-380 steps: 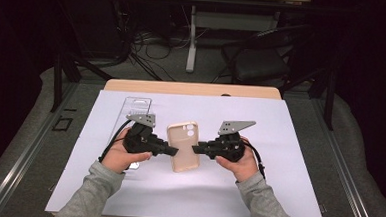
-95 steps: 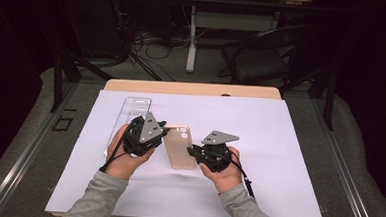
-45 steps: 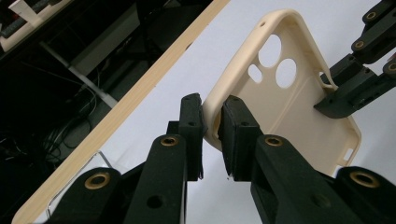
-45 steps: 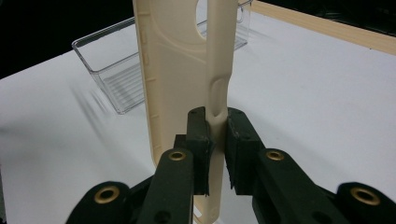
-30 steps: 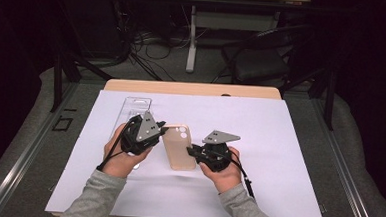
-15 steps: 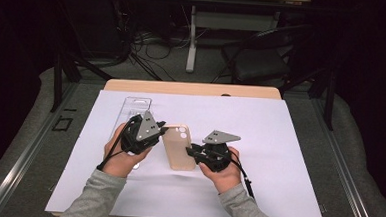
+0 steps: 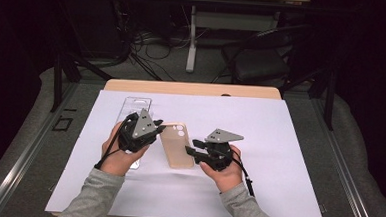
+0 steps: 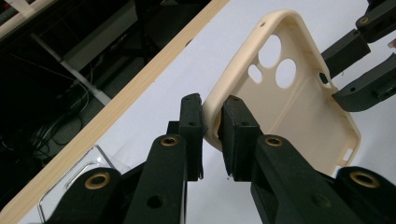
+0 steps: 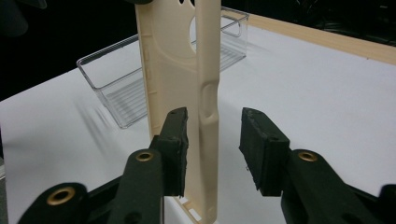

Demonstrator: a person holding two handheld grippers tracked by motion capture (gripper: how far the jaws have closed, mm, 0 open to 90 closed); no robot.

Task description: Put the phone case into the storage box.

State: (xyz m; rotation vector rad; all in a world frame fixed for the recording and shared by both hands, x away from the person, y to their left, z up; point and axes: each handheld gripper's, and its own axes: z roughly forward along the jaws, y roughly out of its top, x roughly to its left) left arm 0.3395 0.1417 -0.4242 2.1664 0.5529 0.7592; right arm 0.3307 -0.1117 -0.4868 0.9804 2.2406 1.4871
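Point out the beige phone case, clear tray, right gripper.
beige phone case (image 8: 299,116), left gripper view, inner back panel
clear tray (image 9: 116,100), right gripper view, ribbed floor
right gripper (image 9: 212,140), right gripper view, between its fingertips

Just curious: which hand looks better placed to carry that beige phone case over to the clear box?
Probably the left: its tool is clamped on the phone case edge and nearer the clear box. The right tool has just been opening, pads off.

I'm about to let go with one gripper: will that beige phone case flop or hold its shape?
The phone case is thin-walled and probably slightly flexible, yet keeps its shape held by one edge in the left gripper. Probably light. The right gripper, whose jaws have just been opening, straddles the other edge.
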